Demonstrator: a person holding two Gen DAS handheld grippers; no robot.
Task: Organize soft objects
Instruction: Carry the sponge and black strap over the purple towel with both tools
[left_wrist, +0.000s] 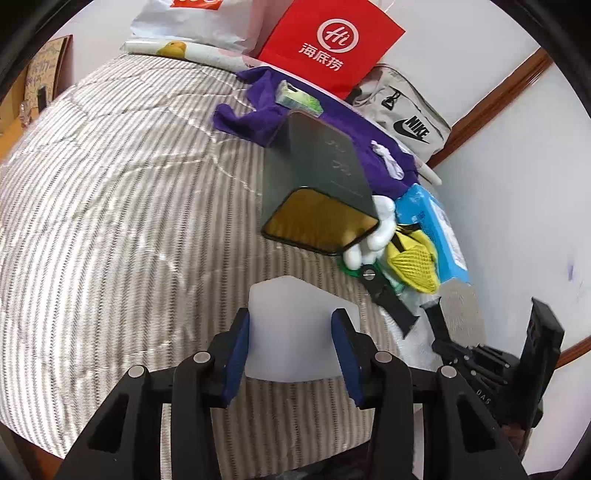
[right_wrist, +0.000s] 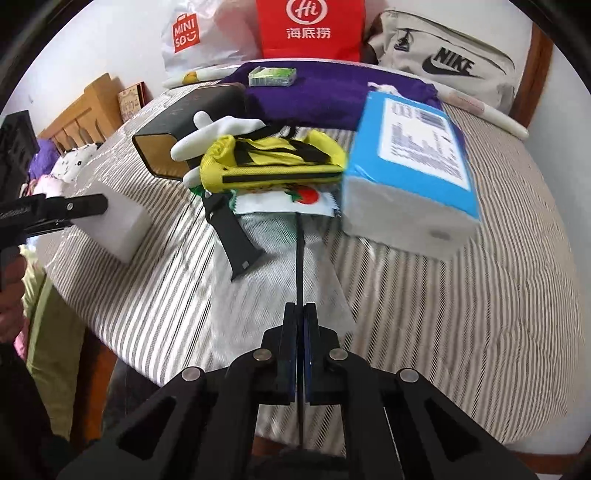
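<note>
Here we clamp a white foam block (left_wrist: 295, 328) in our left gripper (left_wrist: 290, 350), just above the striped bedcover (left_wrist: 110, 221). Our right gripper (right_wrist: 300, 354) has its fingers pressed together on a thin black strap (right_wrist: 300, 258), which runs forward to a pile: a yellow mesh pouch (right_wrist: 273, 166), a white glove (right_wrist: 218, 133) and a strawberry-print cloth (right_wrist: 291, 201). Just right of the pile sits a blue tissue pack (right_wrist: 410, 166); a dark open tin (right_wrist: 184, 125) lies on its side behind the glove.

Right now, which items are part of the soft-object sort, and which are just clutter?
In play: white foam block in left gripper; black strap in right gripper; yellow mesh pouch; tissue pack; purple cloth.
Clutter: red paper bag; Nike bag; dark tin.
</note>
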